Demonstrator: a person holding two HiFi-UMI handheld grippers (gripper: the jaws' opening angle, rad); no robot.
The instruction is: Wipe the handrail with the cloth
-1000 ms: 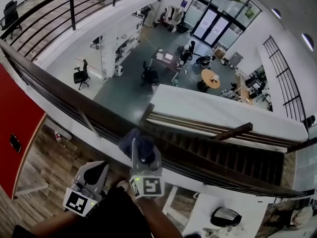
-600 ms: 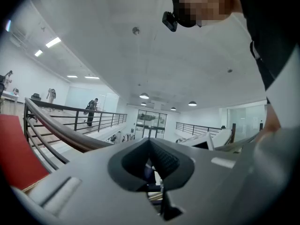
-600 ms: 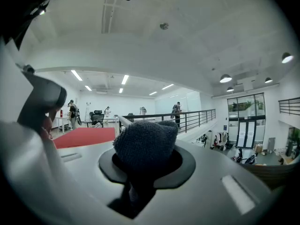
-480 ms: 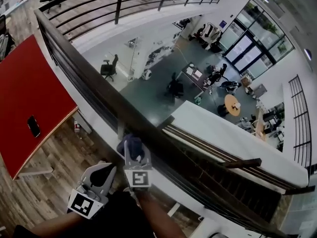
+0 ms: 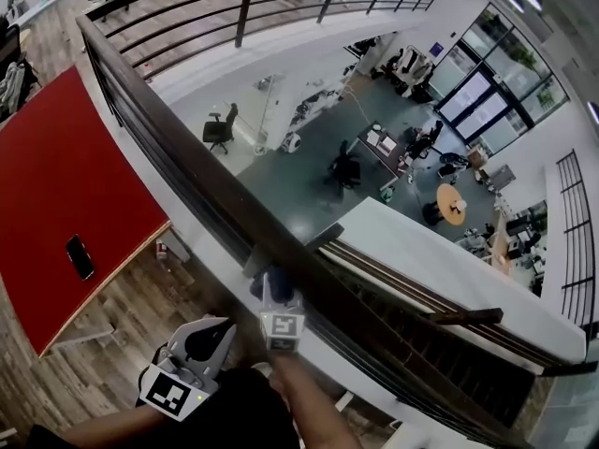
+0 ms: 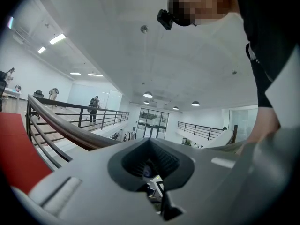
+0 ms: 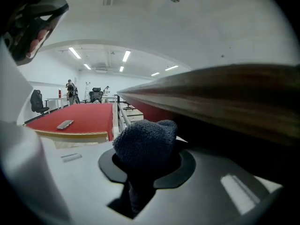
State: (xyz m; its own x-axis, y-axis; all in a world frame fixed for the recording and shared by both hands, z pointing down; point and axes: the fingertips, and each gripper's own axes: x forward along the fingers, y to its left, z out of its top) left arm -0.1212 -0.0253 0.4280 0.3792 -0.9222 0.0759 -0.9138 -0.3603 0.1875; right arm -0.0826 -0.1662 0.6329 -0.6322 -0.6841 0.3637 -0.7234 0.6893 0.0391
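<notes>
The dark wooden handrail (image 5: pixel 178 148) runs diagonally from the upper left to the lower right in the head view. A dark blue cloth (image 5: pixel 273 277) lies against its near side, with my right gripper (image 5: pixel 277 294) shut on it. In the right gripper view the cloth (image 7: pixel 145 144) bulges out of the jaws just under the handrail (image 7: pixel 225 93). My left gripper (image 5: pixel 210 335) hangs lower left of the rail, apart from it, shut and holding nothing. Seen from the left gripper (image 6: pixel 151 168), the handrail (image 6: pixel 61 121) curves off to the left.
A red table (image 5: pixel 65 185) with a phone (image 5: pixel 80 256) on it stands left of the rail on the wood floor. Beyond the rail is a drop to a lower floor with desks and chairs (image 5: pixel 346 171). A staircase railing (image 5: pixel 412 297) runs off to the right.
The head view has swung left, bringing the red table into view. My right gripper with the cloth slid left along the rail, then a little back right. The left gripper stayed low.
</notes>
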